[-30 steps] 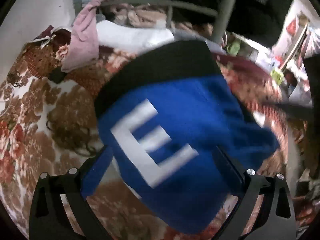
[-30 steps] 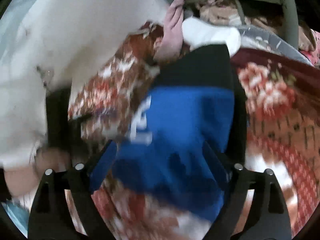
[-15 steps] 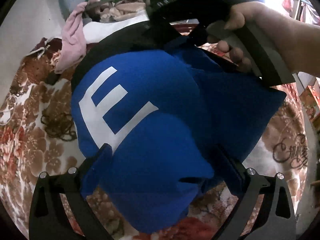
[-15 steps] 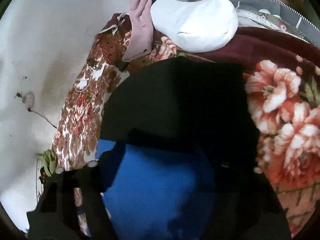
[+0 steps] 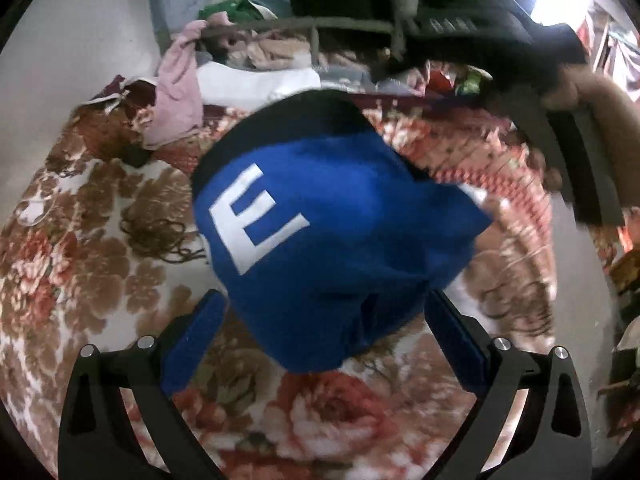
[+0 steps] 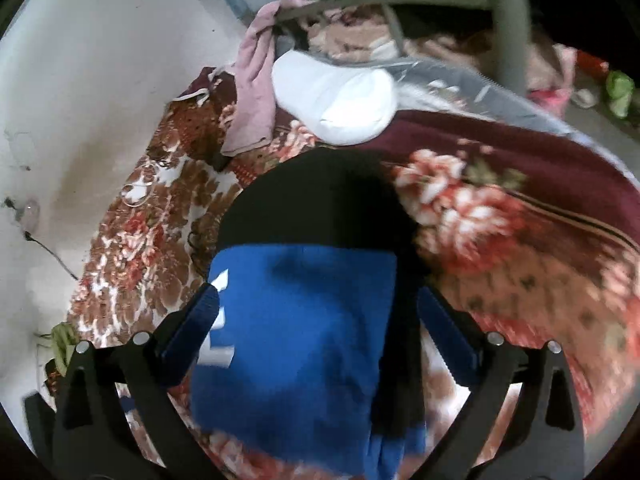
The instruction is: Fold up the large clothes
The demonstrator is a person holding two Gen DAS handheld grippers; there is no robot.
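Note:
A blue and black garment with a white letter E lies bunched on the floral blanket. My left gripper is open, its blue-padded fingers either side of the garment's near blue edge. In the right wrist view the same garment lies between the spread fingers of my right gripper, with its black part farther away. The right gripper and the hand holding it show blurred at the upper right of the left wrist view.
A pink cloth and a white folded item lie at the blanket's far edge. A metal frame with heaped clothes stands behind. A white wall runs along the left. A maroon floral blanket lies on the right.
The right gripper has pulled back up and right from the garment's far side. The garment has settled lower and smaller in the left view; the blue part now covers more of the black.

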